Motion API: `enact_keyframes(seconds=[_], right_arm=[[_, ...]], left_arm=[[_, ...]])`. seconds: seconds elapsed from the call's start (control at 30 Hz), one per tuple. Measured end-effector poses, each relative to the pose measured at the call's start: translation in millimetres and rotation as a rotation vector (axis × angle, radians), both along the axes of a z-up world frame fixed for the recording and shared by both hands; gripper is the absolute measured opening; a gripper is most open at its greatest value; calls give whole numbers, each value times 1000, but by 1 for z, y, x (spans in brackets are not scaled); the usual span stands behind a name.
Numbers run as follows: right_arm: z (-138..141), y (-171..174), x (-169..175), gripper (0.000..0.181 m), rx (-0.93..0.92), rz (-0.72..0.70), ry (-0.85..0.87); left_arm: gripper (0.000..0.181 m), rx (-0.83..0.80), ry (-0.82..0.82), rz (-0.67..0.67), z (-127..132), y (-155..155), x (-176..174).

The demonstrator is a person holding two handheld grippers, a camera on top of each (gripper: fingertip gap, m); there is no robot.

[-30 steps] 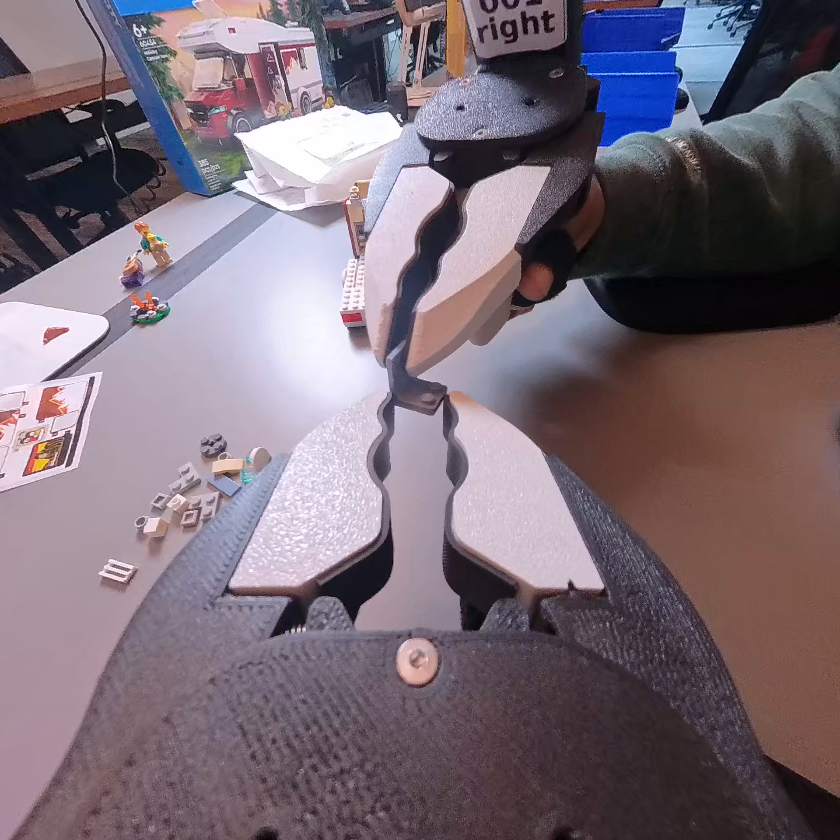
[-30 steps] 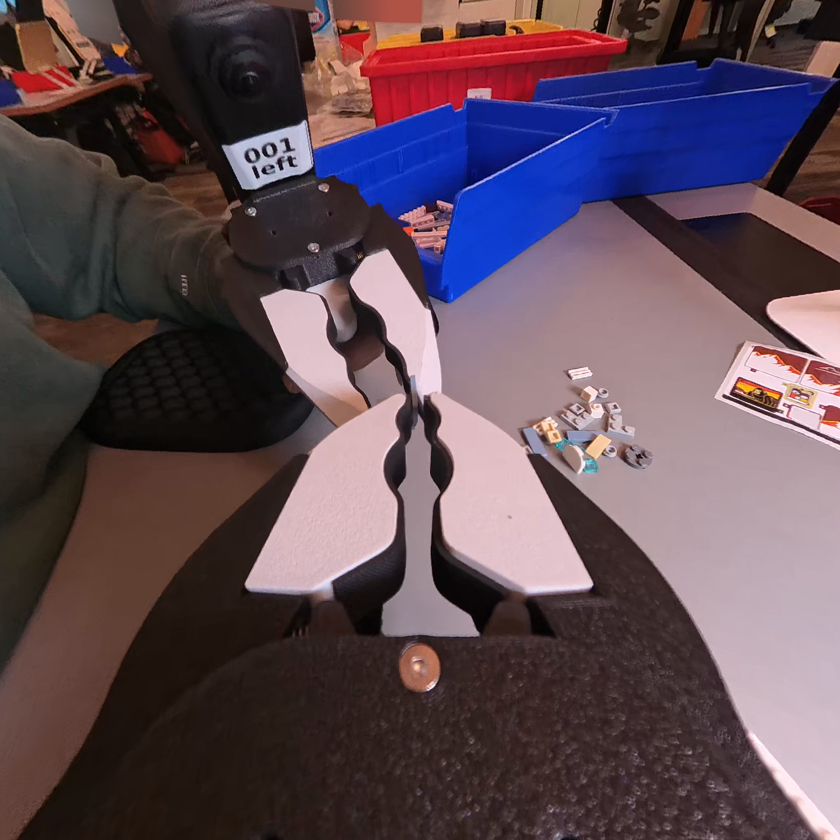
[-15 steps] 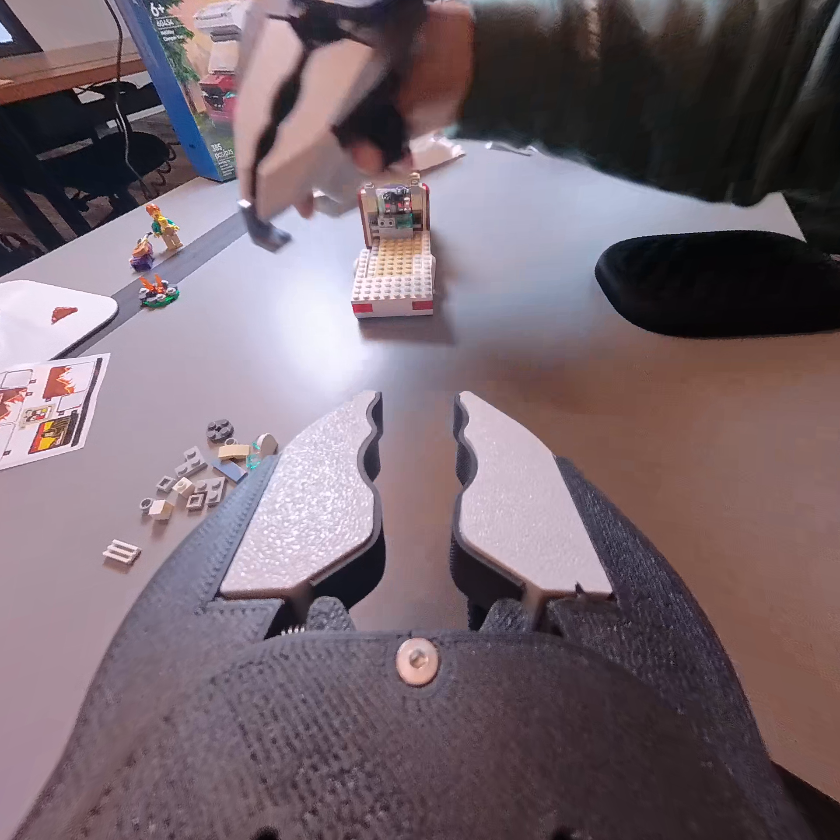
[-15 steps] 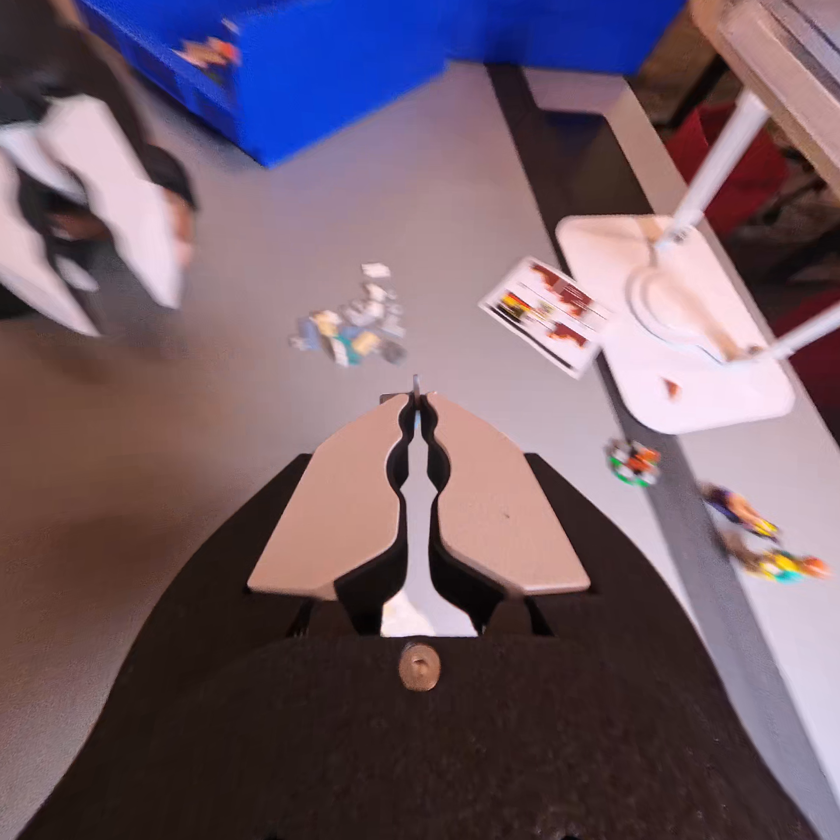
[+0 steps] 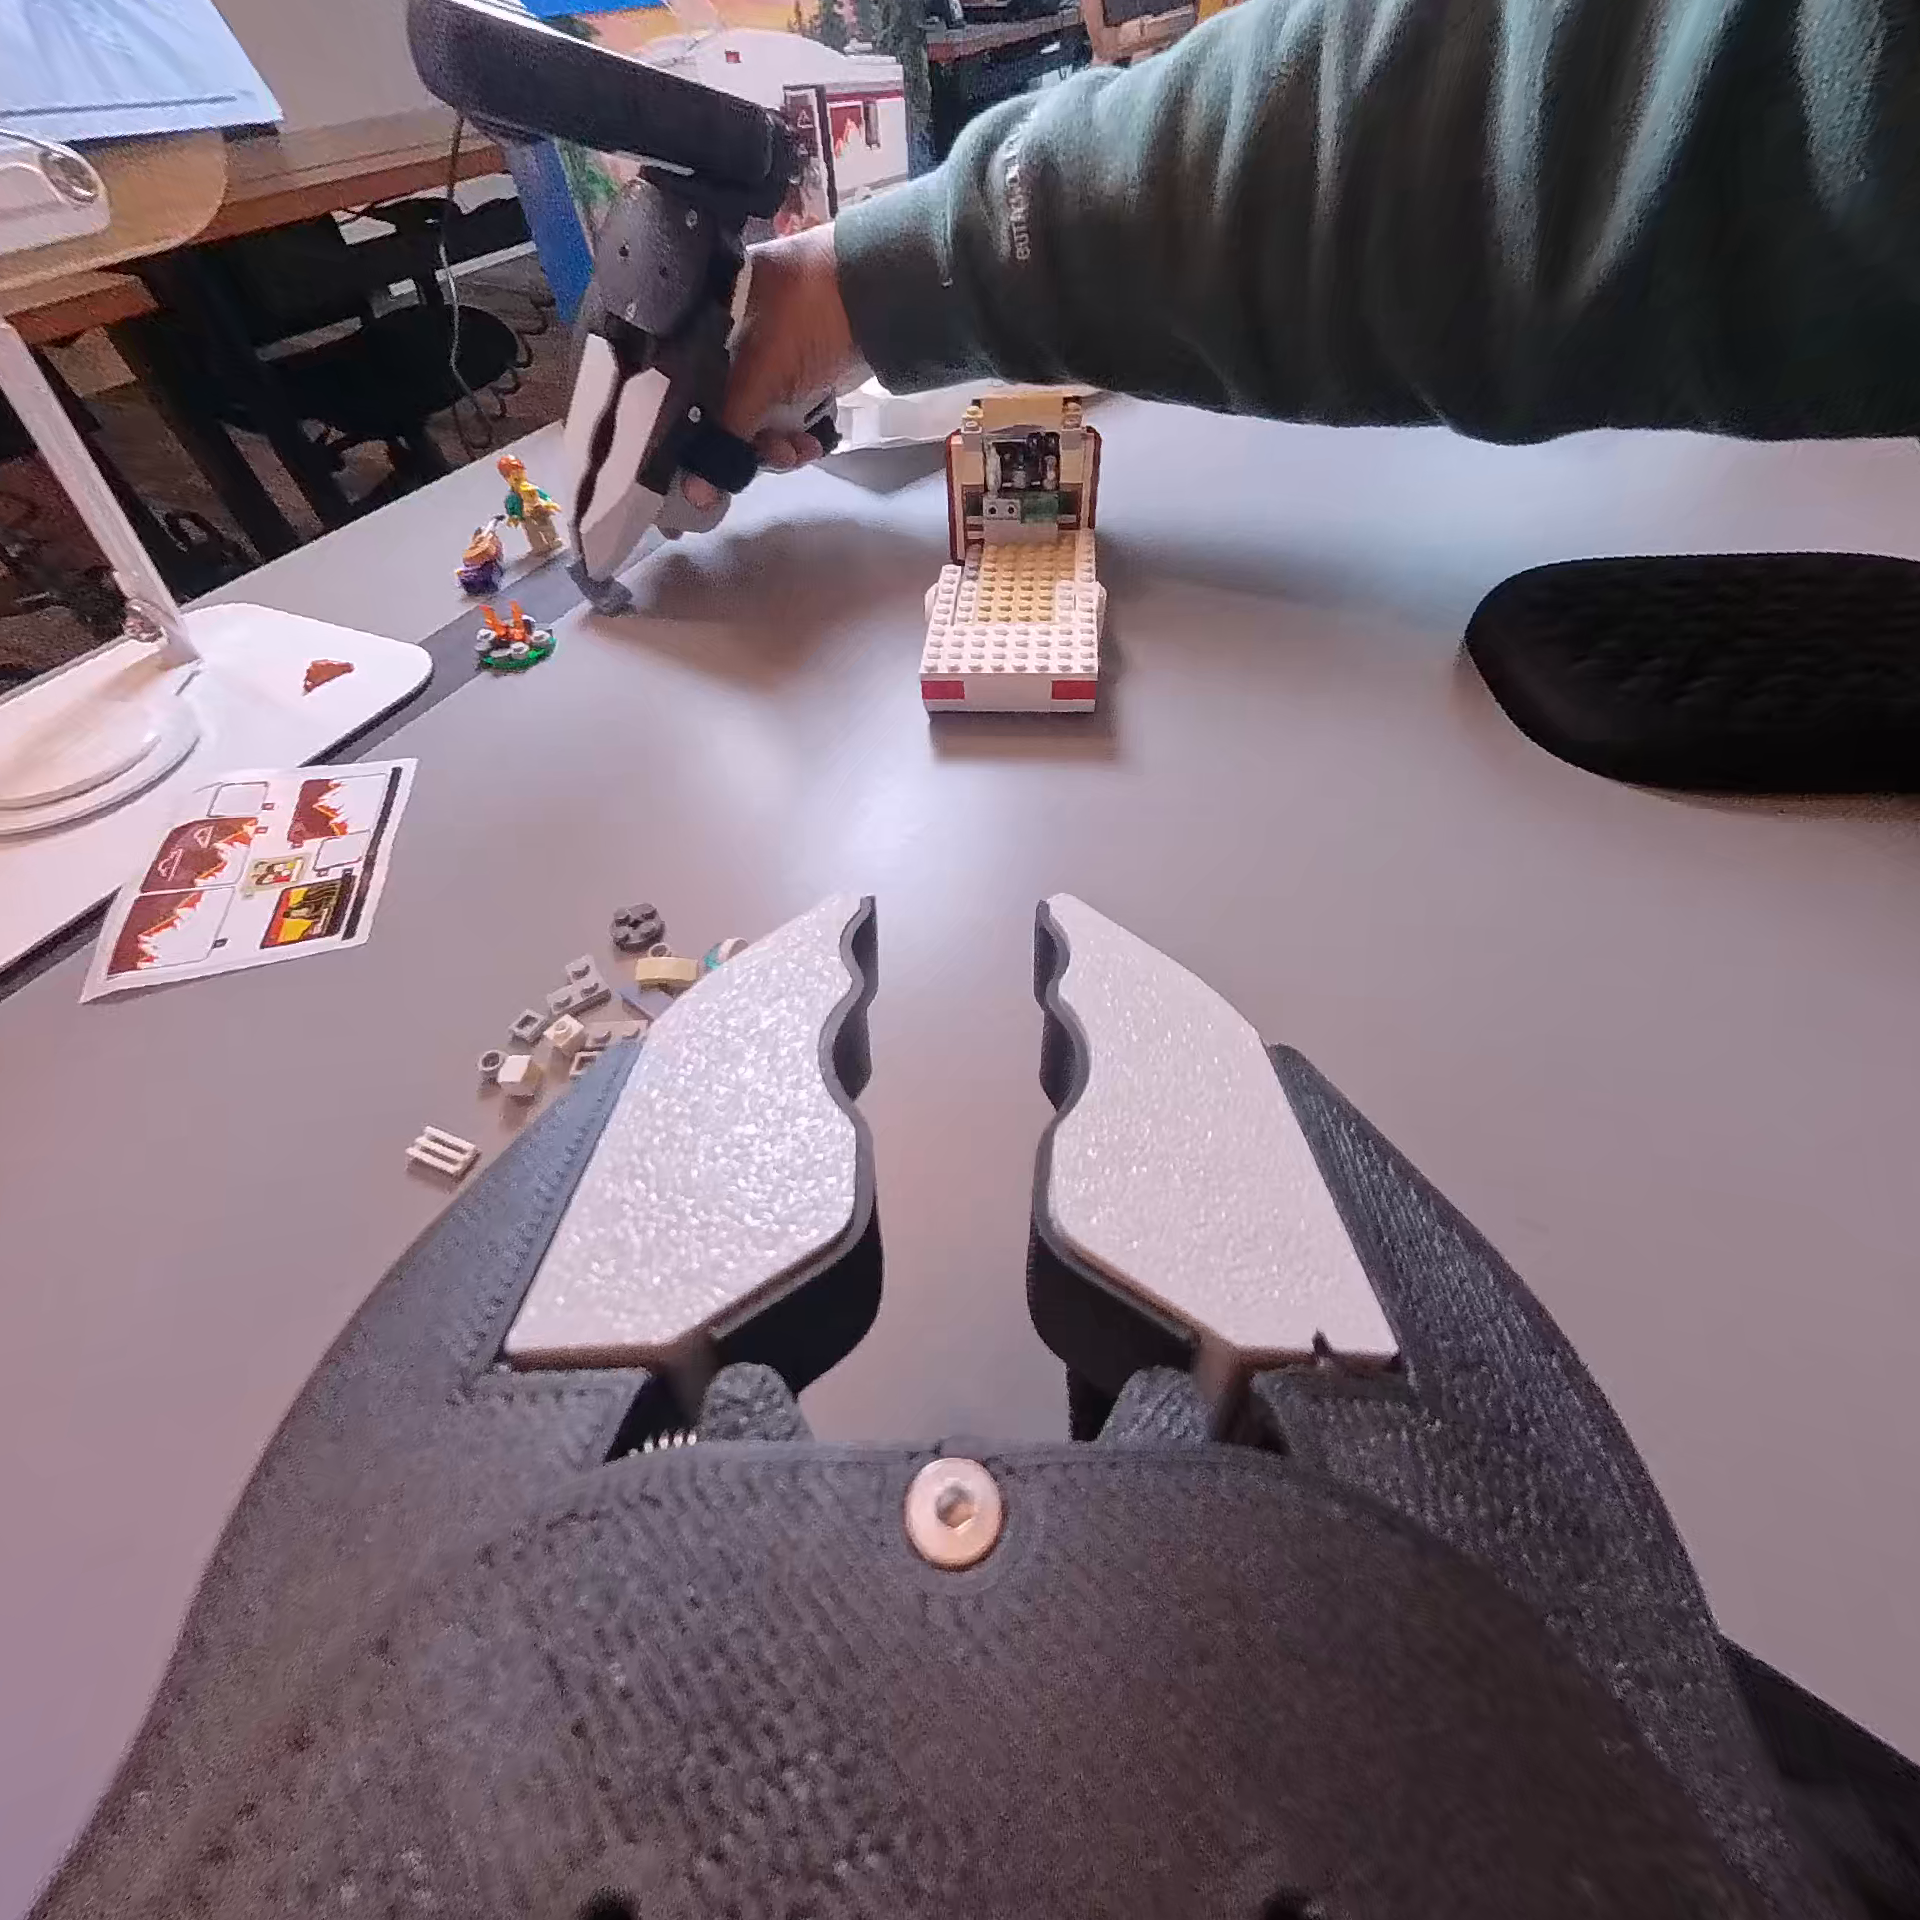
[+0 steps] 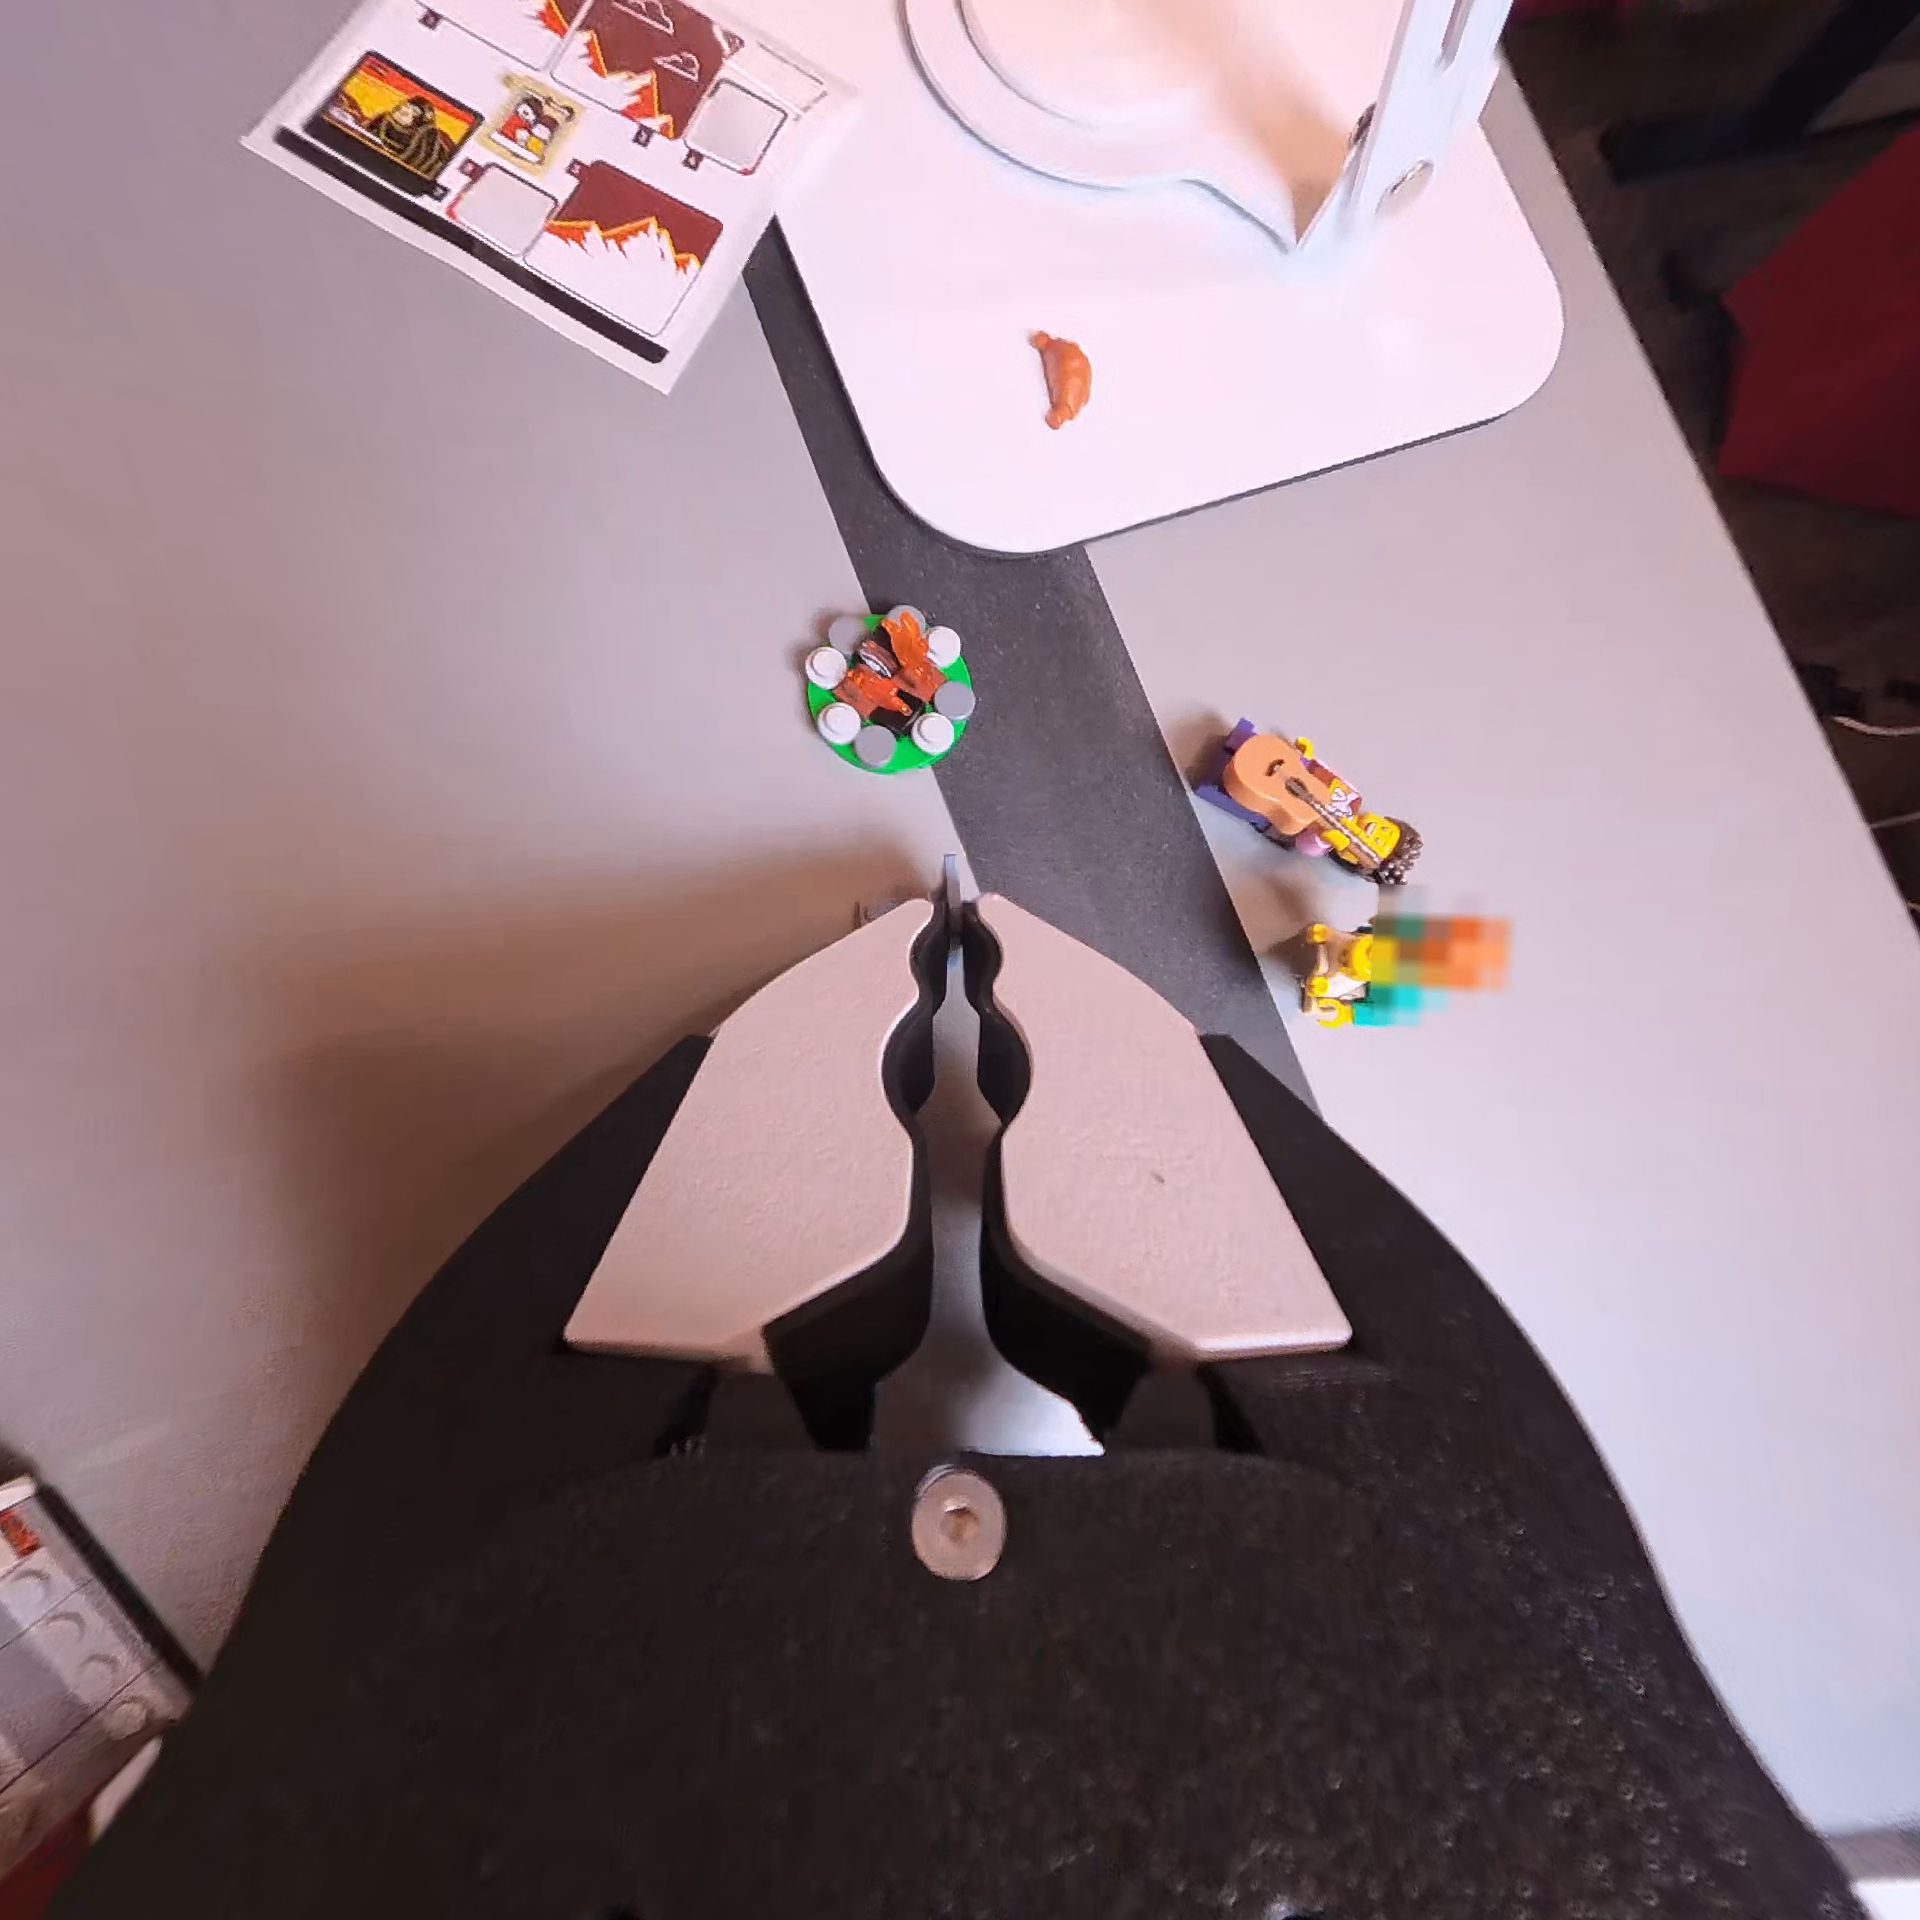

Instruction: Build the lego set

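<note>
A thin dark grey piece (image 6: 950,883) is pinched between the nearly closed fingers of the right gripper (image 6: 954,914), its lower end touching or just above the grey table (image 6: 364,623) at the edge of a dark strip (image 6: 1049,727). At 11 o'clock from those tips a small campfire build (image 6: 889,690) is seen, and at 2 o'clock two minifigures (image 6: 1311,800) lie. The left gripper (image 5: 954,920) is held with its fingers spread apart and empty above the table. A scatter of small loose pieces (image 5: 577,1023) is found at its 9 o'clock, a sticker sheet (image 5: 255,878) farther that way, and the partly built white vehicle (image 5: 1013,613) at 12 o'clock.
</note>
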State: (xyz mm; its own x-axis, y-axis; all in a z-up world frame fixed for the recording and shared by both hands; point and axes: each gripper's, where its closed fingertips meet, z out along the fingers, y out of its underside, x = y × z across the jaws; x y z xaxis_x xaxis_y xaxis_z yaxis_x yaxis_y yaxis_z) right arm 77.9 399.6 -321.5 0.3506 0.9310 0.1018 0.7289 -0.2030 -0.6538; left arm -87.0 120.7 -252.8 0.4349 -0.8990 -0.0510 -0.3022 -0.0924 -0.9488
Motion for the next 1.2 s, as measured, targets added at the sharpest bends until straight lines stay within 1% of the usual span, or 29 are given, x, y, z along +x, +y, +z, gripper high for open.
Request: enact_keyframes(seconds=[0.17, 0.2, 0.27, 0.37, 0.43, 0.5, 0.57, 0.63, 0.7, 0.73, 0.77, 0.87, 0.93, 1.0, 1.03, 1.07, 1.13, 1.2], right_arm=[[-2, 6, 3, 4, 32, -16, -5], [0, 7, 4, 8, 48, -22, -14], [10, 5, 4, 12, 89, -27, -5], [38, -5, 2, 18, 157, -28, 52], [61, -20, -1, 19, 186, -29, 102], [87, -44, -6, 19, 205, -31, 174], [111, -75, -12, 19, 228, -41, 235], [128, -112, -18, 22, 234, -49, 291], [139, -148, -22, 22, 233, -71, 355], [141, -165, -23, 21, 230, -81, 381], [142, -180, -23, 21, 225, -95, 401], [133, -221, -22, 21, 196, -110, 447], [122, -239, -19, 21, 176, -129, 463], [112, -250, -15, 21, 149, -161, 482], [107, -253, -13, 21, 129, -177, 493], [103, -255, -11, 20, 114, -195, 505], [96, -255, -7, 19, 97, -230, 529], [92, -255, -8, 19, 74, -251, 559]], left_arm=[[29, 9, 2, 19, 3, 4, -4], [29, 16, 2, 25, 5, 5, -5], [29, 44, 2, 48, 13, 8, -12], [29, 98, -15, 112, 37, 17, -33], [29, 157, 5, 201, 58, 28, -62], [28, 196, 40, 325, 83, 42, -105], [30, 178, 88, 452, 101, 55, -157], [31, 111, 163, 571, 107, 64, -210], [31, -16, 258, 621, 96, 66, -252], [30, -75, 326, 622, 85, 66, -268], [29, -143, 417, 603, 70, 63, -282], [25, -312, 715, 482, 18, 45, -312], [22, -392, 855, 425, -7, 35, -326], [22, -469, 934, 354, -26, 25, -330], [23, -492, 954, 296, -33, 20, -326], [24, -489, 966, 242, -38, 18, -320], [26, -498, 984, 176, -49, 17, -306], [29, -506, 1001, 58, -61, 11, -290]])
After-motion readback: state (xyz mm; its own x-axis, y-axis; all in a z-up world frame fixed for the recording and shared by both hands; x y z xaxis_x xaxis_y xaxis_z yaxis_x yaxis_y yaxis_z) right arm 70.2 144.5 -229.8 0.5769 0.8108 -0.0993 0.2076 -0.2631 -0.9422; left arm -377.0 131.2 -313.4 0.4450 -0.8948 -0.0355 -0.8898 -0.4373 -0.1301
